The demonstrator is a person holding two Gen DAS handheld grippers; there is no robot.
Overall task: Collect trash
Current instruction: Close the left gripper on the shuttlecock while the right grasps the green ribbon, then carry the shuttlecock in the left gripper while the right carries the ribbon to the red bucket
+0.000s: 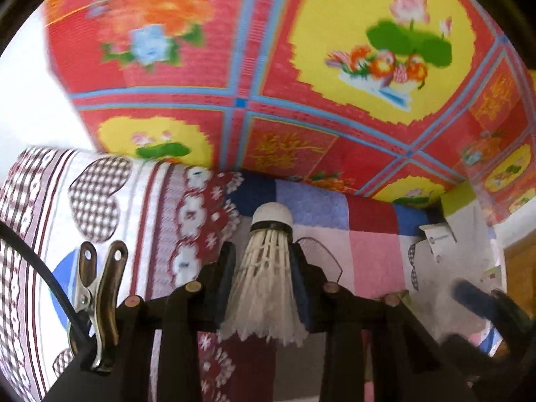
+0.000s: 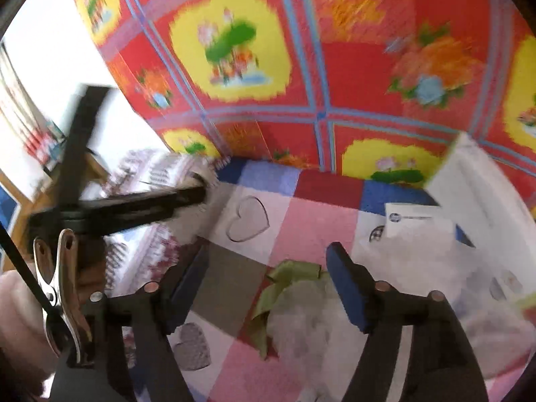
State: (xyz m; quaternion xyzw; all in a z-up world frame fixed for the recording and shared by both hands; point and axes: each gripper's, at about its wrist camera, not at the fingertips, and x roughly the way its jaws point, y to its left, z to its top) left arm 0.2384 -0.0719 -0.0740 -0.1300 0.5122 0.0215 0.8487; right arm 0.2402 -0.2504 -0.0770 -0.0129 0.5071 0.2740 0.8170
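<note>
My left gripper (image 1: 263, 254) is shut on a white feather shuttlecock (image 1: 266, 268), cork end pointing forward, held above the patchwork bedspread (image 1: 368, 254). In the right wrist view the left gripper (image 2: 201, 191) shows at the left, blurred, with the shuttlecock's white feathers (image 2: 211, 176) at its tip. My right gripper (image 2: 268, 268) is open above a crumpled green wrapper (image 2: 284, 284) and a clear plastic bag (image 2: 308, 328) lying on the bedspread (image 2: 301, 224). A white paper card (image 2: 415, 221) lies at the far right of the bed; it also shows in the left wrist view (image 1: 439, 238).
A red and yellow floral mat (image 1: 268, 67) covers the wall behind the bed. A rolled patterned pillow (image 1: 100, 201) lies at the left. A white pillow or sheet (image 2: 475, 181) sits at the right. The right gripper's blue pad (image 1: 469, 296) shows low right in the left wrist view.
</note>
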